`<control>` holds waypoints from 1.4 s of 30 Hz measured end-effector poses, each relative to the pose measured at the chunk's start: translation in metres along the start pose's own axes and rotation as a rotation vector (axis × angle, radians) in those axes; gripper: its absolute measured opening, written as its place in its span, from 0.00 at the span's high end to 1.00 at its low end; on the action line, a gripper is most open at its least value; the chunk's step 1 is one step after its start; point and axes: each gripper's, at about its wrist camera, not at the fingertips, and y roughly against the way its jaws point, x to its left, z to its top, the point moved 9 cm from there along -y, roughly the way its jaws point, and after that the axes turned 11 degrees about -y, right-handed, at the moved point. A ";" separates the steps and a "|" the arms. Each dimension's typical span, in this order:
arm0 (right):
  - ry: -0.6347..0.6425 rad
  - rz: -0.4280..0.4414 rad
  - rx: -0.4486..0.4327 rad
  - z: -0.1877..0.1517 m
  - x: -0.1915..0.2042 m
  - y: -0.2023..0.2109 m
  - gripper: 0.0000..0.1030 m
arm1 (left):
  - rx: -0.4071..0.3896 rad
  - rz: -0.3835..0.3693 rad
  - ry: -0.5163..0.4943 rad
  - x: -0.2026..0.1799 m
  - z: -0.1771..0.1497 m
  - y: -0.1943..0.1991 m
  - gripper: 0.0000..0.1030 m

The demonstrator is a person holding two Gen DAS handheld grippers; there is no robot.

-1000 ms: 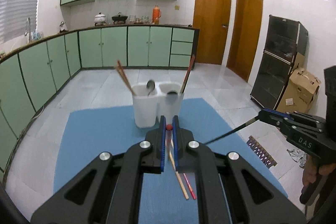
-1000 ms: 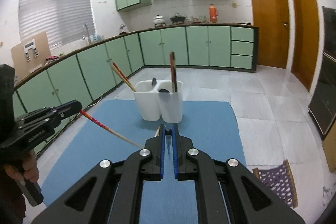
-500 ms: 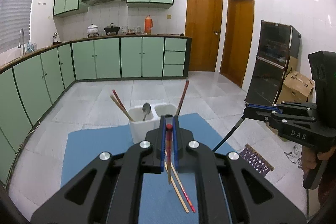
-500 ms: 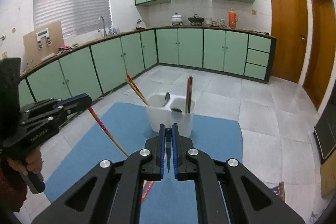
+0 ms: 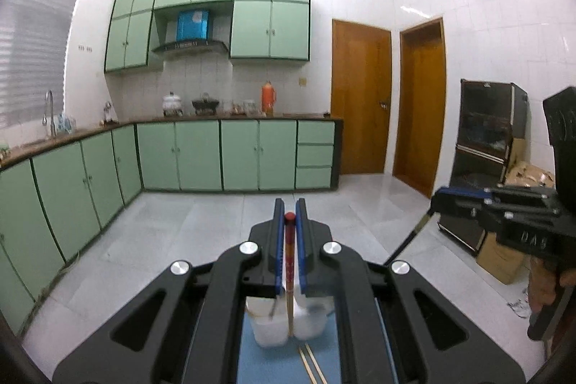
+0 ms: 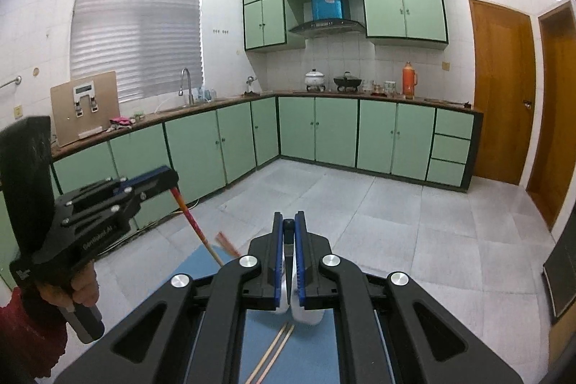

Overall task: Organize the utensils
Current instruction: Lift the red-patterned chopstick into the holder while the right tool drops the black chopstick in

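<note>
My left gripper [image 5: 289,204] is shut on a red-topped chopstick [image 5: 289,251] that hangs down toward the white two-cup holder [image 5: 268,328] below it. My right gripper [image 6: 288,216] is shut on a dark chopstick [image 6: 288,225], whose shaft [image 5: 406,243] slants down in the left wrist view. Each gripper also shows in the other's view: the right gripper [image 5: 436,200] at the far right, the left gripper [image 6: 172,178] at the left with the red chopstick [image 6: 196,227]. Two pale chopsticks [image 6: 275,353] lie on the blue mat [image 6: 316,358] in front of the holder [image 6: 306,314].
Red chopstick ends [image 6: 226,243] stick out of the holder's left side. Green cabinets [image 5: 201,155] line the back and left walls. Two wooden doors [image 5: 360,103], a black cabinet [image 5: 489,146] and a cardboard box [image 5: 500,261] stand to the right across tiled floor.
Both grippers have risen well above the mat, each still holding its chopstick. The holder has slid from the middle of both views down under the fingers.
</note>
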 end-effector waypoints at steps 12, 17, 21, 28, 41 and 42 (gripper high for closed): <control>0.038 -0.096 0.090 -0.009 -0.021 -0.101 0.94 | 0.076 0.062 -0.019 0.008 -0.023 -0.098 0.95; 0.011 -0.103 0.136 -0.028 -0.032 -0.127 0.94 | 0.157 0.045 0.017 0.013 -0.060 -0.123 0.95; -0.010 -0.107 0.171 -0.043 -0.040 -0.141 0.94 | 0.210 0.035 0.004 0.013 -0.082 -0.133 0.94; -0.030 -0.105 0.197 -0.055 -0.051 -0.142 0.91 | 0.248 0.029 0.010 0.022 -0.102 -0.126 0.65; -0.124 -0.129 0.022 -0.046 -0.072 -0.059 0.15 | 0.109 0.074 0.064 0.035 -0.080 -0.043 0.13; -0.126 -0.134 0.017 -0.050 -0.073 -0.054 0.12 | 0.096 0.084 0.068 0.034 -0.083 -0.032 0.12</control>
